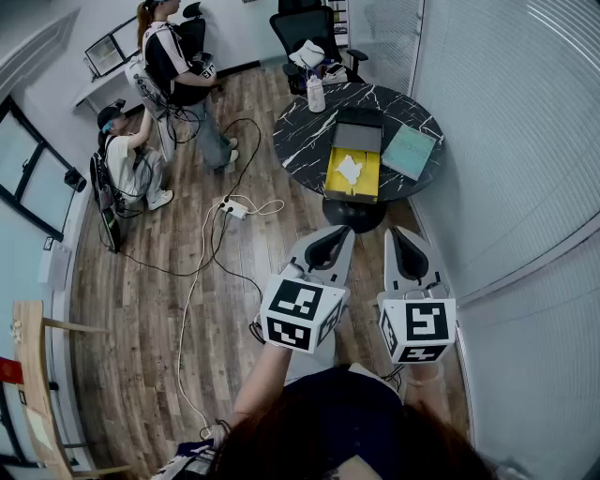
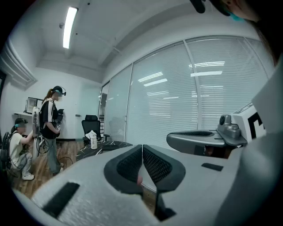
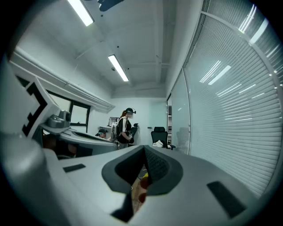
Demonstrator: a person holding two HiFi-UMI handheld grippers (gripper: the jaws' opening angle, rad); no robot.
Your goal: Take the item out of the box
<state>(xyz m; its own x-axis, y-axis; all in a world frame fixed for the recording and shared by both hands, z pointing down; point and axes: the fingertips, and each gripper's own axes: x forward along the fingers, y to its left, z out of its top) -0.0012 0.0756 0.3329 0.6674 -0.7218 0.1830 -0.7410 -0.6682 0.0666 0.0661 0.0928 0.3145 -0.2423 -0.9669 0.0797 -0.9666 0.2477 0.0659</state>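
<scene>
So: small white crumpled item point(image 1: 350, 169), cloth or paper, can't tell which, lies in the middle of the yellow-lined open box point(image 1: 359, 190). Nothing else shows in the box. Its dark grey lid point(image 1: 358, 138) is folded back at the far end.

Box sits on the near part of a round black marble-look table point(image 1: 305, 141). Pale green flat pad point(image 1: 408, 150) lies just beside the box on the right. White bottle point(image 1: 316, 94) stands upright at the table's far-left edge.

Left gripper point(image 1: 337, 239) and right gripper point(image 1: 398, 242) hang side by side over the floor, short of the table, well apart from the box, tips pointing toward it. Left gripper view: jaws pressed together, nothing btwn them. Right gripper view: same, jaws together, empty.

Room: brown wood-plank floor point(image 1: 141, 309), w/ a white power strip point(image 1: 232, 208) and loose cables. Glass wall w/ white slatted blinds point(image 1: 506, 131) on the right. Black office chair point(image 1: 305, 28) beyond the table. Two people at the left, one standing person point(image 1: 173, 66), one crouching person point(image 1: 122, 159).
</scene>
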